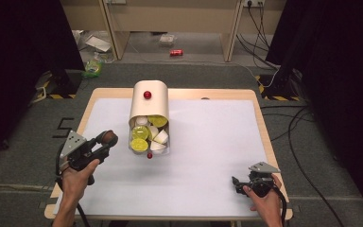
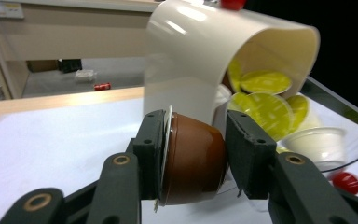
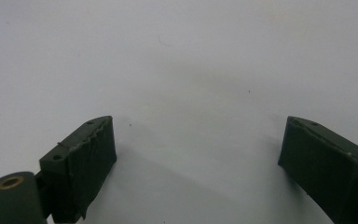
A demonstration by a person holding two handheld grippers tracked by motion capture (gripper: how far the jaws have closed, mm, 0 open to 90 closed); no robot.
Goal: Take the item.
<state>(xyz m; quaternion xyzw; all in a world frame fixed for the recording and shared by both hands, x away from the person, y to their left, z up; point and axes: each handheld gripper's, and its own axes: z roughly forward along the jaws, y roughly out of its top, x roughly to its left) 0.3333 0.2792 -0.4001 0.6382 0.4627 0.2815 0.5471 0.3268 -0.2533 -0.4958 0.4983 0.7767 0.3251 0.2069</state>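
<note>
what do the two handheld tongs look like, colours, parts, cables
Both are black. The left tongs carry a grey three-cornered plate on top, and so do the right tongs, with theirs. A black cable trails from the left one. Up close, each jaw is a thick, dark block on a black link with brass-coloured pivot rings. No sleeves reach the forearms.

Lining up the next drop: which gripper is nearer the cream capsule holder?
Left. The left gripper, shut on a brown capsule, is just beside the cream capsule holder; the right gripper rests far off, open, near the table's front edge.
</note>
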